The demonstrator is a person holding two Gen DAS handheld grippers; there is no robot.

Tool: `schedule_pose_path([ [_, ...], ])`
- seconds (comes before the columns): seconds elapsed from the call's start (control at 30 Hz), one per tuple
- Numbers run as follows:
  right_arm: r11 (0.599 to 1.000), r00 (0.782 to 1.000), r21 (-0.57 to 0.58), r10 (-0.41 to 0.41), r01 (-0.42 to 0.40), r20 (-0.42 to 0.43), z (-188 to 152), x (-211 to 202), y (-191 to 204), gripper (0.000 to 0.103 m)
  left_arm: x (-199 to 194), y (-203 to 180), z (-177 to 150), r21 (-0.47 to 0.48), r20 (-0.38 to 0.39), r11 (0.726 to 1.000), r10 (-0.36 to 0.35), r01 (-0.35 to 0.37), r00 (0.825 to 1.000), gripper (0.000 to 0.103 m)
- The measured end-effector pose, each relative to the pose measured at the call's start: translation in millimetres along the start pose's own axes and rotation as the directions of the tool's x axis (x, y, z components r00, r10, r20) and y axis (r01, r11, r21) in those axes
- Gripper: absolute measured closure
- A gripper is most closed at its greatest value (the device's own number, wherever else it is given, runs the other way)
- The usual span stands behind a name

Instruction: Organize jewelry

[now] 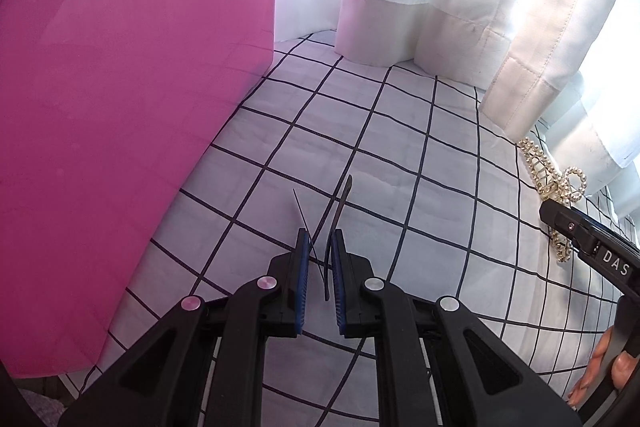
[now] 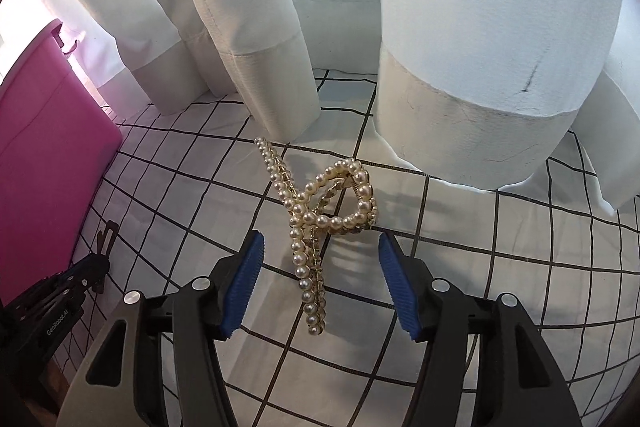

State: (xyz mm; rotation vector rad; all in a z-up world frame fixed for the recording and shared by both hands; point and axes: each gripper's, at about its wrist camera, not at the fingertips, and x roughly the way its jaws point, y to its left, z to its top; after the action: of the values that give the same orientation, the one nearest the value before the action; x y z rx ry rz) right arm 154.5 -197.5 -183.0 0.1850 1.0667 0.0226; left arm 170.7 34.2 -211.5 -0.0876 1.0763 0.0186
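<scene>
A thin dark hair clip (image 1: 343,203), splayed into a V, sticks out forward from my left gripper (image 1: 319,235), which is shut on it just above the checked cloth (image 1: 360,131). The same clip (image 2: 106,235) and the left gripper (image 2: 96,267) show at the left edge of the right wrist view. A pearl-studded gold hair claw (image 2: 340,195) rests on the cloth. Its long pearl row reaches back between the blue pads of my right gripper (image 2: 322,239), which stands open without touching it. In the left wrist view the claw (image 1: 560,183) lies at the far right beside the right gripper (image 1: 560,223).
A tall pink box (image 1: 120,107) stands close on the left, also seen in the right wrist view (image 2: 44,155). White curtain folds (image 2: 460,67) hang down onto the cloth just behind the pearl claw. A hand (image 1: 600,367) holds the right gripper.
</scene>
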Motion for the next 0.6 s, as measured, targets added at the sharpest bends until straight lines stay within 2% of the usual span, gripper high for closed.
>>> schedule_pose_path([
  [0.07, 0.999, 0.999, -0.026, -0.039, 0.040, 0.019, 3, 5, 8, 0.040, 4, -2, 1, 0.007, 0.008, 1.000, 0.005, -0.005, 1.000, 0.091],
  [0.2, 0.983, 0.989, -0.113, -0.135, 0.142, 0.068, 4, 17, 27, 0.039, 5, -8, 2, 0.033, 0.037, 0.999, 0.034, -0.035, 0.999, 0.089],
  [0.3, 0.987, 0.990, -0.104, -0.116, 0.124, 0.083, 4, 19, 28, 0.043, 6, -11, 5, 0.038, 0.041, 0.998, 0.042, -0.043, 0.998, 0.090],
  [0.33, 0.986, 0.989, -0.104, -0.117, 0.126, 0.089, 4, 18, 26, 0.052, 6, -11, 6, 0.036, 0.037, 0.999, 0.032, -0.033, 0.999, 0.092],
  [0.47, 0.991, 0.992, -0.100, -0.085, 0.094, 0.092, 3, 15, 20, 0.053, 2, -4, 6, 0.006, 0.022, 1.000, -0.028, 0.028, 0.999, 0.094],
  [0.6, 0.996, 0.994, -0.076, -0.042, 0.050, 0.100, -4, 8, 12, 0.053, -13, 1, 2, -0.002, 0.052, 0.998, -0.064, 0.064, 0.997, 0.095],
])
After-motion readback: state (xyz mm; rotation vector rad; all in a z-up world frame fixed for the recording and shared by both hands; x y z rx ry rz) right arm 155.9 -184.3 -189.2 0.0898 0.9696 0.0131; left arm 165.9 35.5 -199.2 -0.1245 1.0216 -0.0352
